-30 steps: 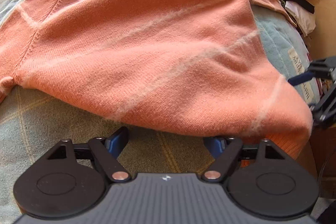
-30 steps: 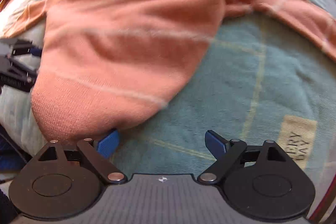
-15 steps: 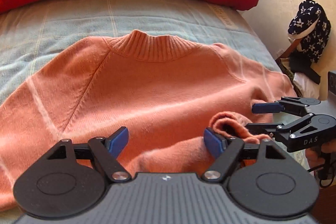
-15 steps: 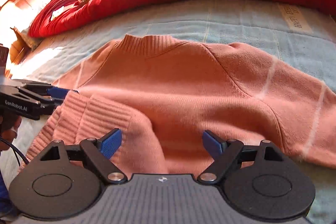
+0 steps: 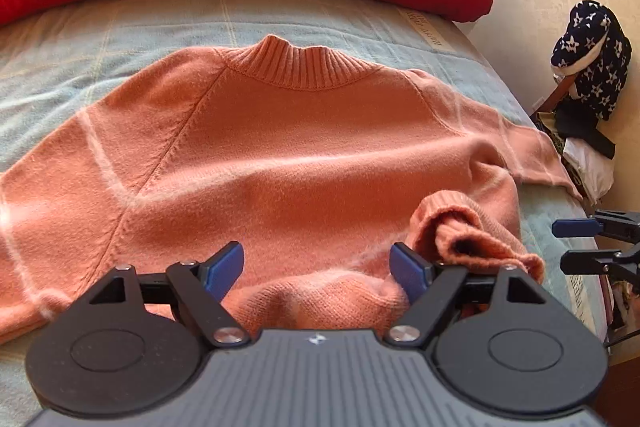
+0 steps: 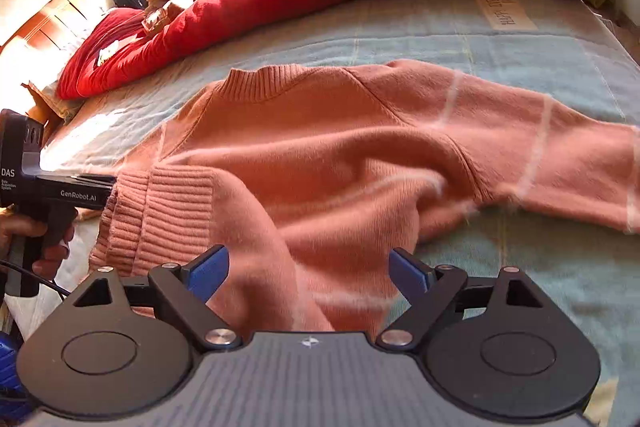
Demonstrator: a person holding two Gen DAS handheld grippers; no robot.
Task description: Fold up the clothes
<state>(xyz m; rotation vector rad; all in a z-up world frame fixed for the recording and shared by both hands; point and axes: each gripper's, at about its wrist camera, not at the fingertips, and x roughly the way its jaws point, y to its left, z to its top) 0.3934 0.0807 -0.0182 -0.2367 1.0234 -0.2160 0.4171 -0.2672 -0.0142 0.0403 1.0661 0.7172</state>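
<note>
One salmon-orange knitted sweater lies face-up on the pale blue blanket-covered bed, hem bunched near both claws | handling: soft, light, stretchy, likely to sag; best taken by the ribbed hem or cuff | left claw open, empty | right claw open over knit | change: a second ago only the lower body filled both views; now collar visible.

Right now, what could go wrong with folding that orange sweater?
The folded-up bottom edge is bunched, not flat, so the sweater may end up lumpy. One sleeve is spread out sideways and could drag. The sweater lies near the bed edge, so it might slip off. The left gripper and right gripper are both open, holding nothing.
</note>
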